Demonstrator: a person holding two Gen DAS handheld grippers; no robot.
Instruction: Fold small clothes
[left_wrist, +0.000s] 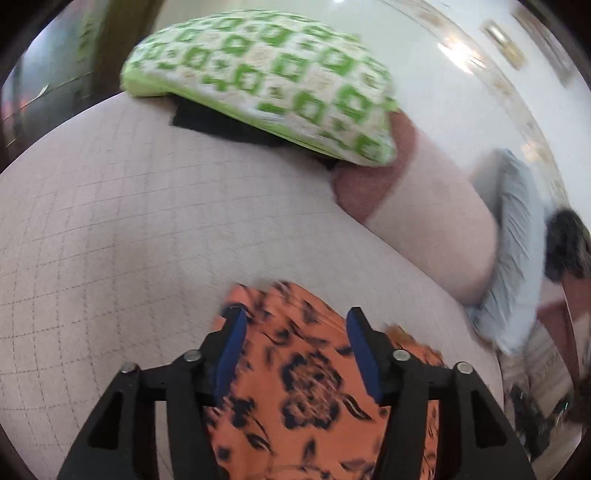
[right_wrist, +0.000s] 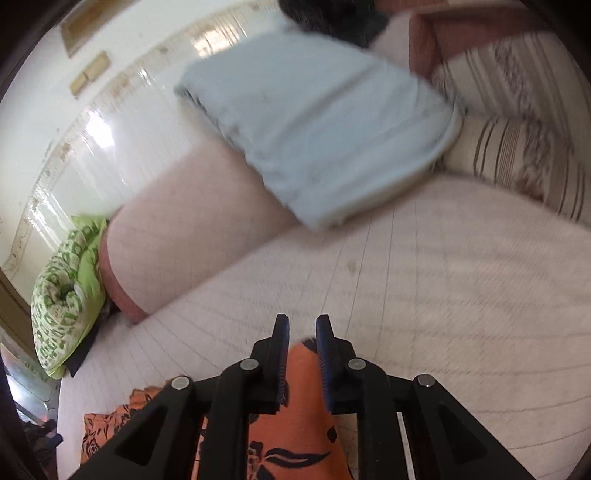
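Orange floral garment (left_wrist: 306, 387) below; striped cushion (right_wrist: 517, 155) only in right view.

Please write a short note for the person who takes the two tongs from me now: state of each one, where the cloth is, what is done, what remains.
Left tongs: open, above the orange flowered cloth, nothing gripped.
Right tongs: jaws apart by a narrow gap, over another part of the same cloth; whether it touches the pads is unclear.
The cloth lies on the pale checked cover of the sofa. A green pillow and a light blue pillow lie further back, apart from it.
Done: cannot tell how far the folding is; the pictures are blurred.
Left: check the cloth's shape, finish folding it flat.
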